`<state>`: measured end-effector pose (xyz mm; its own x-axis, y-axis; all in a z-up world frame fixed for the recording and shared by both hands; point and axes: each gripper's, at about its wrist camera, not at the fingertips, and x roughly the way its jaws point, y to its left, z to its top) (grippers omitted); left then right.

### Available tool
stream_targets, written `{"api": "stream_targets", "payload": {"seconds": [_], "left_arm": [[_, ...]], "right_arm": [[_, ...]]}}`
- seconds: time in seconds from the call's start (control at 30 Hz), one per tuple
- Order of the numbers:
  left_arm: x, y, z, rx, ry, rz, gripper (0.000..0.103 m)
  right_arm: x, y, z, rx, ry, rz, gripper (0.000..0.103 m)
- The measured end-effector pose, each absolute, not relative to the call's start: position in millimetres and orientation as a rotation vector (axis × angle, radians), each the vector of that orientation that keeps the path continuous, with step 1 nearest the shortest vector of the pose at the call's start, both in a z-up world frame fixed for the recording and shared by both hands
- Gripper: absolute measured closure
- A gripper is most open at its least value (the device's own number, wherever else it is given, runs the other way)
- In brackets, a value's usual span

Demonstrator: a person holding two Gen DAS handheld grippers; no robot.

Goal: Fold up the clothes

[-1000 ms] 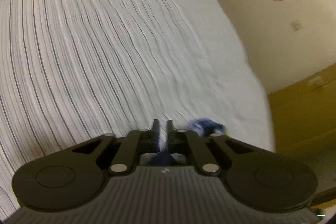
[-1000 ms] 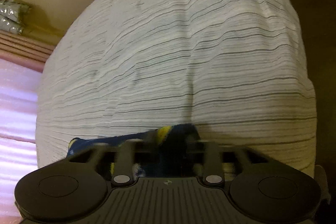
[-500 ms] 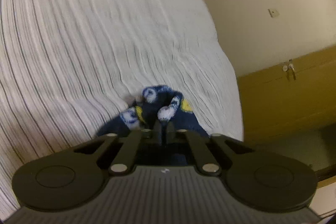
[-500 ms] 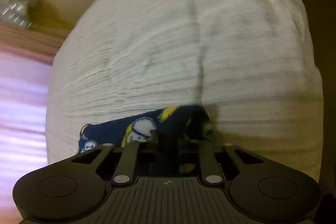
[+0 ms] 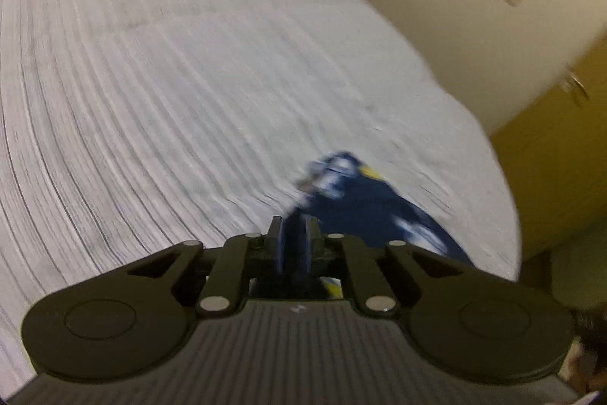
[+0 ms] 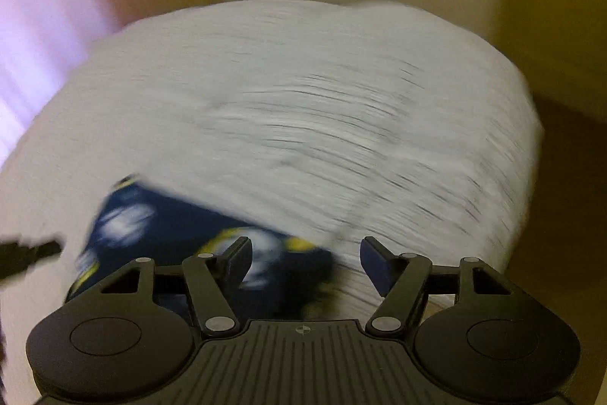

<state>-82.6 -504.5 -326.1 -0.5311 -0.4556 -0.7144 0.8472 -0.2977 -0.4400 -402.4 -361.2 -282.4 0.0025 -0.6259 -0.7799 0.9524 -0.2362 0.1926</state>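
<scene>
Bedding (image 5: 189, 82), white with thin dark stripes, is seen filling most of both frames; in the right wrist view it (image 6: 322, 124) occupies the centre. Beige wall (image 5: 474, 37) is seen at upper right of the left wrist frame, with a yellowish cabinet (image 5: 561, 158) at the right edge. Pink-lit surface (image 6: 38, 6) is seen at upper left of the right wrist frame; it is too blurred to be identified. Navy garment (image 5: 364, 207) with white and yellow print is seen lying on the bedding at lower centre-right of the left wrist frame, and at lower left of the right wrist frame (image 6: 159, 226). Left gripper (image 5: 293, 234) is seen at bottom centre, jaws drawn narrow and clamped on an edge of the garment, blue cloth visible between them. Right gripper (image 6: 305, 260) is seen at bottom centre, jaws spread wide, nothing gripped; the garment's corner lies under its left finger. Dark object (image 6: 26, 253) at the left edge of the right wrist frame is blurred and cannot be identified. Both frames are motion-blurred.
</scene>
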Motion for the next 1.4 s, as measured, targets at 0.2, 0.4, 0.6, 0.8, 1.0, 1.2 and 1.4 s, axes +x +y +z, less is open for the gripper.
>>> {"api": "stream_targets", "payload": {"seconds": [0.2, 0.4, 0.6, 0.8, 1.0, 1.2, 1.4], "left_arm": [[-124.9, -466.0, -326.4, 0.791, 0.943, -2.076, 0.097], [-92.5, -445.8, -370.5, 0.84, 1.029, -1.899, 0.099], [-69.2, -436.5, -357.7, 0.764, 1.069, -1.822, 0.101], [-67.7, -418.7, -339.8, 0.706, 1.041, -1.794, 0.101], [-69.3, -401.4, -354.0, 0.733, 1.053, -1.746, 0.1], [-70.9, -384.2, -368.2, 0.76, 1.065, -1.697, 0.1], [-76.9, -343.0, -326.7, 0.594, 1.047, -1.686, 0.1]], "right_arm": [[-302.5, -366.5, -305.9, 0.659, 0.728, -1.213, 0.043], [-290.4, -324.5, -350.9, 0.618, 0.955, -1.073, 0.046], [-309.8, -303.5, -336.9, 0.656, 0.987, -1.056, 0.046], [-293.0, -308.9, -300.2, 0.634, 0.827, -1.039, 0.046], [-270.0, -303.7, -331.5, 0.679, 0.911, -0.885, 0.046], [-272.2, -281.2, -336.7, 0.608, 1.017, -0.818, 0.046], [-287.4, -285.1, -314.3, 0.561, 0.93, -0.907, 0.046]]}}
